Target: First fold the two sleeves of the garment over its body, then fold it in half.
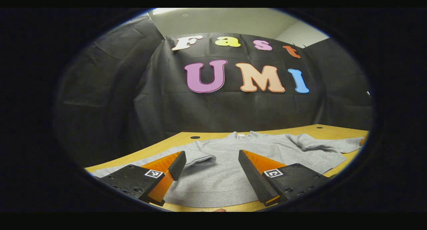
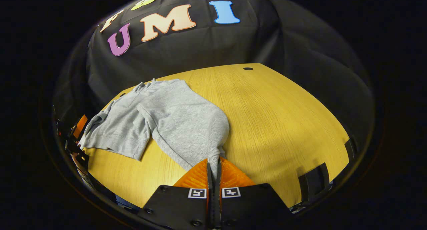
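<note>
A grey sweatshirt [image 1: 233,170] lies flat on the wooden table [image 1: 333,128], collar toward the booth wall. In the left gripper view, my left gripper [image 1: 212,163] hovers open over the hem end of the body, nothing between its fingers. One sleeve [image 1: 200,156] lies bent beside the left finger. The other sleeve [image 1: 327,145] stretches off to the right. In the right gripper view, my right gripper [image 2: 213,165] is shut on that sleeve's cuff, and the sleeve [image 2: 186,123] rises from the body [image 2: 116,133] to the fingers. The left gripper [image 2: 78,126] shows at the far left edge.
Bare wooden table [image 2: 283,116] spreads to the right of the garment in the right gripper view. A round cable hole [image 2: 248,68] sits near the table's back edge. Black straps [image 2: 313,181] hang at the near right edge. Black cloth walls close the booth behind.
</note>
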`<state>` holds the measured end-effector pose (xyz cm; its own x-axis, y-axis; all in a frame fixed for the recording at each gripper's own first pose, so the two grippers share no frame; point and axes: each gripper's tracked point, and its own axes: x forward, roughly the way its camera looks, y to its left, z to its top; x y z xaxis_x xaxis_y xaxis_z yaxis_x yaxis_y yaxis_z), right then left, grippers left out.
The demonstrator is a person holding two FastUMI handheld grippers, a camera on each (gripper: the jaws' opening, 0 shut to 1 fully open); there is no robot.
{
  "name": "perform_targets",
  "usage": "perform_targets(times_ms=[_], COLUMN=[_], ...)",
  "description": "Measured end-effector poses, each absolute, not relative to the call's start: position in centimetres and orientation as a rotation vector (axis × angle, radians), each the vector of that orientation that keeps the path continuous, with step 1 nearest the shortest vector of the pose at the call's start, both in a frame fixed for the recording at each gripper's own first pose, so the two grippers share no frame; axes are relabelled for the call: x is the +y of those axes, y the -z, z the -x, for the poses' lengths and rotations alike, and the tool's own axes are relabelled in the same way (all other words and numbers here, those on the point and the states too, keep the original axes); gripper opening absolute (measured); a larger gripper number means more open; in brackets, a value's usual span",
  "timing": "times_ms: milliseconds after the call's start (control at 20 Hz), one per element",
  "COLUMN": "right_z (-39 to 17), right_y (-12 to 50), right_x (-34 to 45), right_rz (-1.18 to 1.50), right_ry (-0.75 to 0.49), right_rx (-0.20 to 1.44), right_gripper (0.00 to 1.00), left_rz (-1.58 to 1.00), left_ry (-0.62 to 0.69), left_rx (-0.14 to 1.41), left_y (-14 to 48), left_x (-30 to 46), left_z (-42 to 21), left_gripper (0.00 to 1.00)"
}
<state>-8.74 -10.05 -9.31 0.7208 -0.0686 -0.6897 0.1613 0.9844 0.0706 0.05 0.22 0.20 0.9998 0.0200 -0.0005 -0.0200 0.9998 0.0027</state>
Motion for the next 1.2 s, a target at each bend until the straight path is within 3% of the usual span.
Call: perform_targets(times_ms=[550,1200], right_z=[-4.0,-19.9], right_y=[-1.5,-5.2], right_x=[-4.0,15.9], right_rz=[-0.12,-0.168], right_ry=[-0.039,-0.301], right_rx=[0.519,0.377], right_gripper=[0.02,0.02], left_rz=[-0.003,-0.002], left_ry=[-0.021,-0.015], left_rx=[0.0,0.0], left_y=[-0.1,-0.3], left_x=[0.2,0.2], left_z=[0.0,0.1], left_gripper=[0.93,0.93])
